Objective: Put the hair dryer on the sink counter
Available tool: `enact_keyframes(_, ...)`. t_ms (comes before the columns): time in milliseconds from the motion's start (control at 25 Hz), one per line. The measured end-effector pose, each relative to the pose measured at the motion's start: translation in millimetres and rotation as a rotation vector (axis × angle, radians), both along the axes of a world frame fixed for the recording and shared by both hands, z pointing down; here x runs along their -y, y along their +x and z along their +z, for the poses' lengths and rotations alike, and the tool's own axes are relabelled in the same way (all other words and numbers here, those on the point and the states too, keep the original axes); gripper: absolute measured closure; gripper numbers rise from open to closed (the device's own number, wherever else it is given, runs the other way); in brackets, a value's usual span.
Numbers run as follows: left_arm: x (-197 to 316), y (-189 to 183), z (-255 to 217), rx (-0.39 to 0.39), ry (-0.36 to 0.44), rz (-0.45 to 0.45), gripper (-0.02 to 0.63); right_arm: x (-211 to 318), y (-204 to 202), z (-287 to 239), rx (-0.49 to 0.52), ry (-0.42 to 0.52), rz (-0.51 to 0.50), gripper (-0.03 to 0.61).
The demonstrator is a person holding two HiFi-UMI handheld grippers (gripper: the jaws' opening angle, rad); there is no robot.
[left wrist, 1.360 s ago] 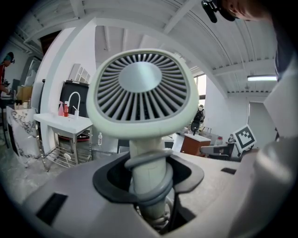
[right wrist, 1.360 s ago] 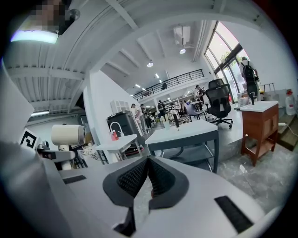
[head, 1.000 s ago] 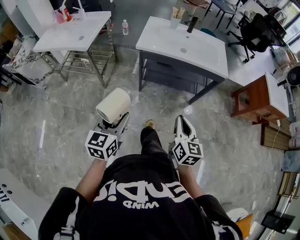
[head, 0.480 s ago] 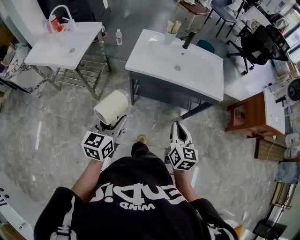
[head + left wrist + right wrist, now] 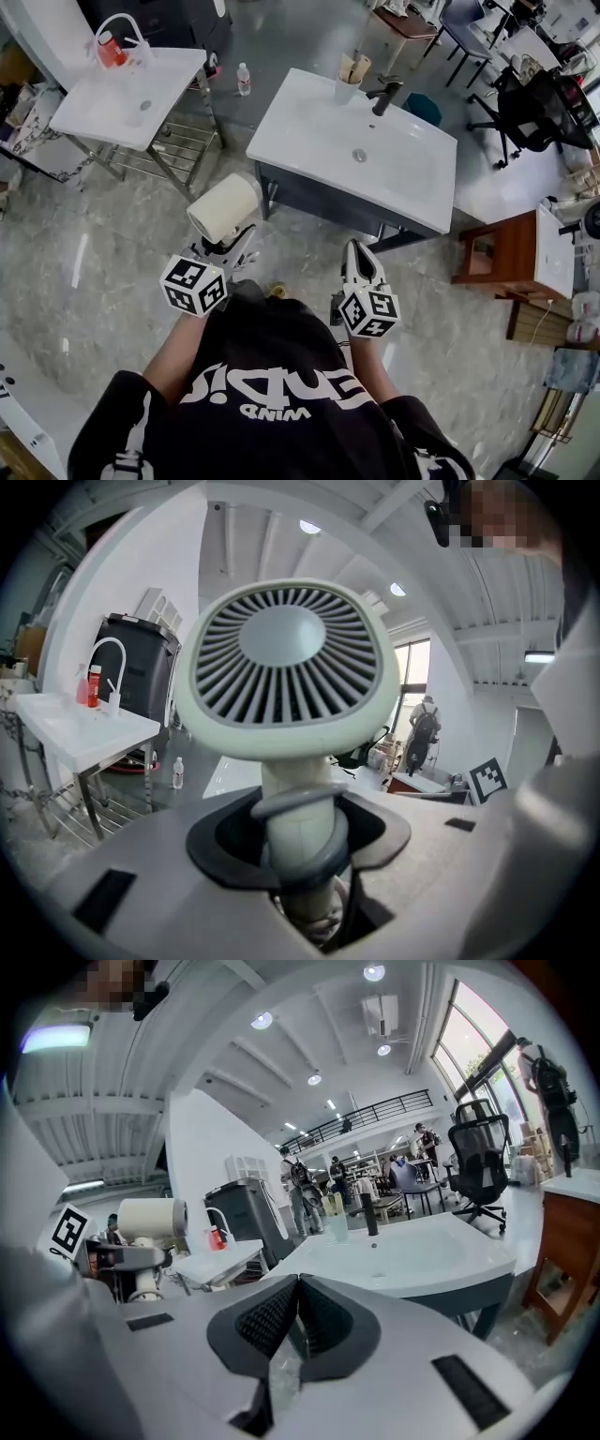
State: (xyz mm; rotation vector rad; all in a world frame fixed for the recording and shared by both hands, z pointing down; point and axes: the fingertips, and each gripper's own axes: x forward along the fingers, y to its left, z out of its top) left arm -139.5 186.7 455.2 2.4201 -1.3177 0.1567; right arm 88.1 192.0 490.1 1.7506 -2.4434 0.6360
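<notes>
Cream hair dryer, round grille, handle tight in left gripper; right gripper closed, empty.

hair dryer left-front of sink counter | cup on it

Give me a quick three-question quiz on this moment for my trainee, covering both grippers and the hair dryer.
1. True or false: the right gripper is shut with nothing in it.
2. The left gripper holds: A) a towel B) the hair dryer C) a hairbrush.
3. Is the hair dryer on the sink counter yet?
Key: 1 true; 2 B, gripped by its handle; 3 no, it is in the air, short of the counter.
</notes>
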Motion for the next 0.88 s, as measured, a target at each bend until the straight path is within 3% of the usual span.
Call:
enact_keyframes(360, 51.4, 7.1, 5.8, -0.004, -0.015, 0.042, 0.420, 50.5, -3.2, 3.4, 0.020, 0.000, 0.003, 0.554)
enact_keyframes(880, 187.6, 28.4, 24.9, -0.032, -0.078, 0.158, 0.420, 162.5, 8.7, 8.0, 0.013, -0.016, 0.084, 0.554)
